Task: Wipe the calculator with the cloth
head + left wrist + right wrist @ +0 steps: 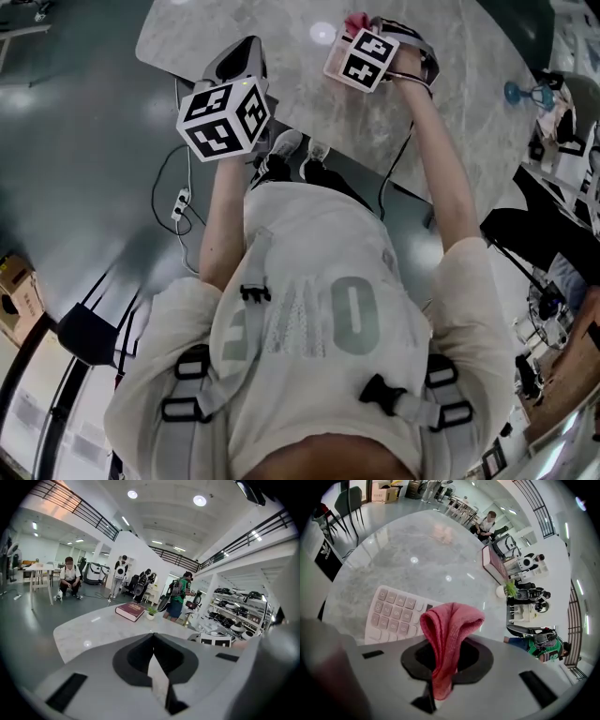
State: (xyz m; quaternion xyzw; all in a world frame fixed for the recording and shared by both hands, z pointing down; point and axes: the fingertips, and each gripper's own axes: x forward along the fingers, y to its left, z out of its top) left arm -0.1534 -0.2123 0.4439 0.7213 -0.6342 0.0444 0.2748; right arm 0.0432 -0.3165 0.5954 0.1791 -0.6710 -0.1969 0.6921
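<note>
A white calculator [393,615] lies flat on the grey marble table [408,550], just beyond and left of my right gripper [442,644]. That gripper is shut on a folded red cloth [451,620], which bulges out past the jaws above the calculator's right end. In the head view the cloth [357,21] peeks out beyond the right gripper's marker cube [362,58], and the calculator is hidden there. My left gripper [153,637] is shut with nothing between its jaws. It is held up off the table [89,630], at the near left edge in the head view [238,60].
A maroon book [130,611] and a small potted plant [150,613] sit at the table's far side. Several people stand or sit beyond it. A cable and power strip [180,199] lie on the floor by the person's feet.
</note>
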